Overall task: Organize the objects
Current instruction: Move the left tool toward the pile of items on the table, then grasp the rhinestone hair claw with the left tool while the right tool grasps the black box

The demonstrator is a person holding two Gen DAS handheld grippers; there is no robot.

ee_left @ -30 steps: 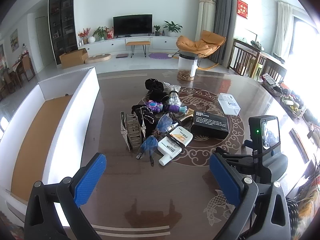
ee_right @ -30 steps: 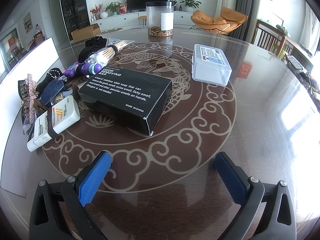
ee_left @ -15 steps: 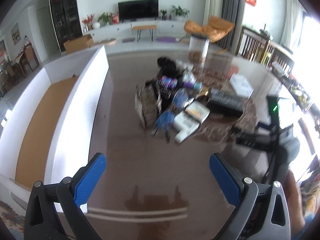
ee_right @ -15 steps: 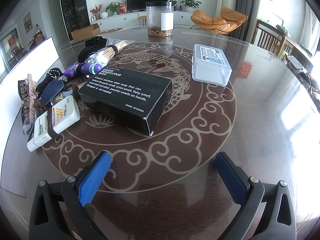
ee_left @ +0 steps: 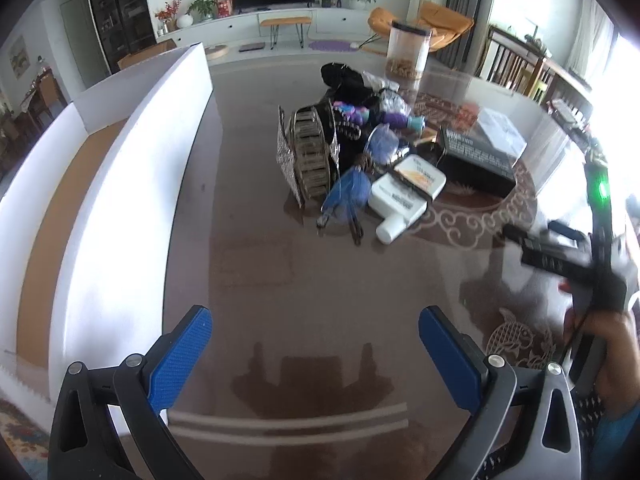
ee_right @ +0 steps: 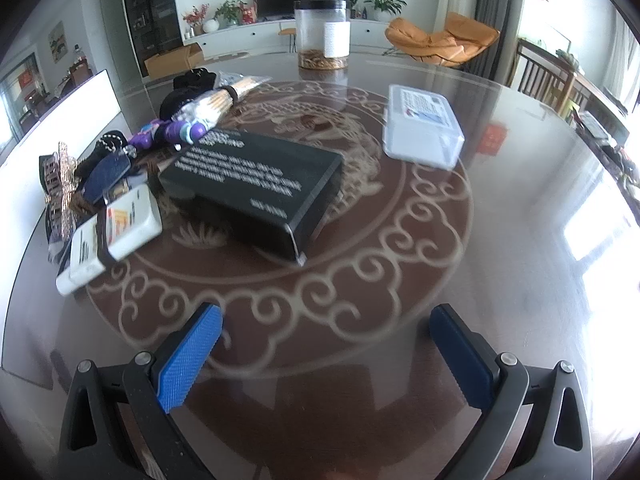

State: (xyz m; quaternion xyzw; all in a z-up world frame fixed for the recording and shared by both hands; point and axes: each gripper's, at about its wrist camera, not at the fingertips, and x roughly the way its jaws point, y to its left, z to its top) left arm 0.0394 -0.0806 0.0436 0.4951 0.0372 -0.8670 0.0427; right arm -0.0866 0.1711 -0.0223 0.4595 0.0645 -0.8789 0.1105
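The left tongs (ee_left: 316, 354) are spread wide with nothing between the blue pads, and they have come closer to the pile over the last second: the white box (ee_left: 132, 184) with its bare brown floor now fills the left of that view, and the clutter looks larger. The right tongs (ee_right: 326, 354), also wide open and holding nothing, have only begun to stir; their view is newly blurred, with the black carton (ee_right: 256, 184) a little nearer. Nothing is gripped, so the sorting is judged barely begun.

Left to right on the patterned surface (ee_right: 400, 248) lie a sparkly strap (ee_left: 306, 156), blue tassels (ee_left: 348, 194), a white and orange bottle (ee_left: 404, 196), the black carton and a clear lidded case (ee_right: 420, 128). The carton's white lettering is too blurred to read. The bottle's print and the case's label are illegible.
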